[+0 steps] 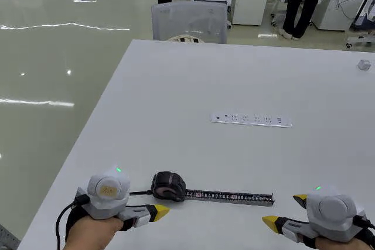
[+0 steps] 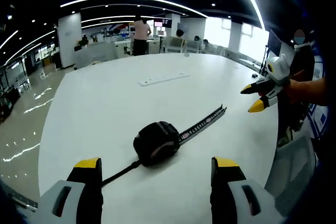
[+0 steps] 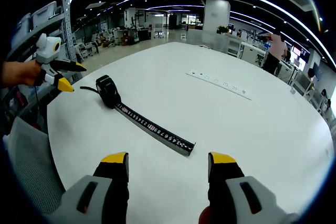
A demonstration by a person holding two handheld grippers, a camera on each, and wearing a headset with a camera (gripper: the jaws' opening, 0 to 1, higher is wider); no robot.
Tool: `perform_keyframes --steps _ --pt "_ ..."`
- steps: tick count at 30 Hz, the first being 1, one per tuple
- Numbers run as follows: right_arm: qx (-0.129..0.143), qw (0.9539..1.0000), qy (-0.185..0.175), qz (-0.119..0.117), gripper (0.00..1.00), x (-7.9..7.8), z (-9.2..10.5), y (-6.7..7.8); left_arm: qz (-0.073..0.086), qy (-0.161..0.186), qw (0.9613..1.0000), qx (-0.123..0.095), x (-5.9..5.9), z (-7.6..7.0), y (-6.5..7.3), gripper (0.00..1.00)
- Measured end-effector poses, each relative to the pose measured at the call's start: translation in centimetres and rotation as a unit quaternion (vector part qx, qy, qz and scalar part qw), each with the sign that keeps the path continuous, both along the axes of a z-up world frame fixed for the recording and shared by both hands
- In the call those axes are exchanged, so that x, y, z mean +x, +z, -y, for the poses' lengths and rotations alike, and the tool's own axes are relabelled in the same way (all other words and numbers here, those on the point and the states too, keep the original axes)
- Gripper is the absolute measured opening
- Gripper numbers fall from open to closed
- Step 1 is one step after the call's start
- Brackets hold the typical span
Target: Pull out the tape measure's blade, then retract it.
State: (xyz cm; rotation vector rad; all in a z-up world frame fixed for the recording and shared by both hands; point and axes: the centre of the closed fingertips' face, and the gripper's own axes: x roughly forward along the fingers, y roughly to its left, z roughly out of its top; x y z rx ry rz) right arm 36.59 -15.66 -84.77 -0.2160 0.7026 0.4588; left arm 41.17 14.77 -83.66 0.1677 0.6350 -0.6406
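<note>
The left hand (image 1: 92, 235) grips the left gripper (image 3: 72, 76) low at the near edge of the counter (image 1: 234, 74), with the jaws pointing right. They stand wide apart and hold nothing. In the left gripper view the one tape measure (image 1: 169, 185) lies on the counter just ahead of these jaws, in line with the gap between them and touching neither. A thin black strap (image 2: 118, 172) trails from its case back toward one of the jaws.

The blade (image 1: 231, 197) is pulled out and lies flat, numbers up. It runs from the case toward the right gripper (image 1: 285, 209), and its tip stops short of it.

The right hand (image 1: 347, 244) holds that gripper low at the near edge too, jaws pointing left, so the two grippers face each other along the blade. These jaws are also spread and empty. In the right gripper view the blade's tip lies just ahead of them.

Well beyond both pairs of jaws lies one white power strip (image 1: 251, 120). One grey chair (image 1: 188, 21) stands at the counter's far edge.
</note>
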Motion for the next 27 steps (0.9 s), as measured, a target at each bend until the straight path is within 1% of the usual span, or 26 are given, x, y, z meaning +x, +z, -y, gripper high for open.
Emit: perform_keyframes --steps 2,8,9,10,11,12,15,17,19,22,27 --pt "0.002 1.0 -0.003 0.004 0.62 -0.1 -0.1 0.2 0.001 0.004 1.0 0.001 -0.1 0.0 0.1 0.82" --pt "0.002 1.0 -0.004 0.008 0.64 -0.3 -0.2 0.4 0.002 0.005 1.0 0.003 -0.3 0.0 0.2 0.82" --pt "0.001 0.9995 -0.022 0.023 0.64 -0.7 -0.5 1.3 0.009 0.012 0.9998 0.015 -1.1 0.1 0.5 0.82" --pt "-0.001 0.9994 -0.025 0.024 0.64 -0.7 -0.6 1.3 0.007 0.023 0.9994 0.026 -1.3 -0.2 0.4 0.82" --pt "0.002 0.9993 -0.029 0.025 0.64 -0.8 -0.6 1.4 0.003 0.027 0.9994 0.021 -1.5 -0.1 0.5 0.82" --pt "0.004 0.999 -0.036 0.026 0.65 -0.9 -0.6 1.5 0.005 0.032 0.9993 0.015 -1.7 0.0 0.6 0.82" --pt "0.007 0.9987 -0.044 0.026 0.66 -1.1 -0.8 1.7 0.003 0.041 0.999 0.017 -2.3 0.0 0.6 0.84" --pt "0.007 0.9985 -0.048 0.026 0.67 -1.4 -1.0 1.7 -0.001 0.056 0.9983 0.016 -2.7 -0.1 0.6 0.85" --pt "0.008 0.9983 -0.051 0.027 0.69 -1.7 -1.0 1.9 -0.003 0.06 0.9981 0.013 -3.1 -0.1 0.6 0.85" --pt "0.012 0.9981 -0.055 0.025 0.7 -2.2 -1.1 1.9 0.001 0.069 0.9975 0.014 -3.5 -0.1 0.9 0.87" --pt "0.017 0.9978 -0.058 0.027 0.72 -2.8 -1.5 2.6 -0.002 0.081 0.9967 0.011 -4.0 -0.2 1.0 0.9"
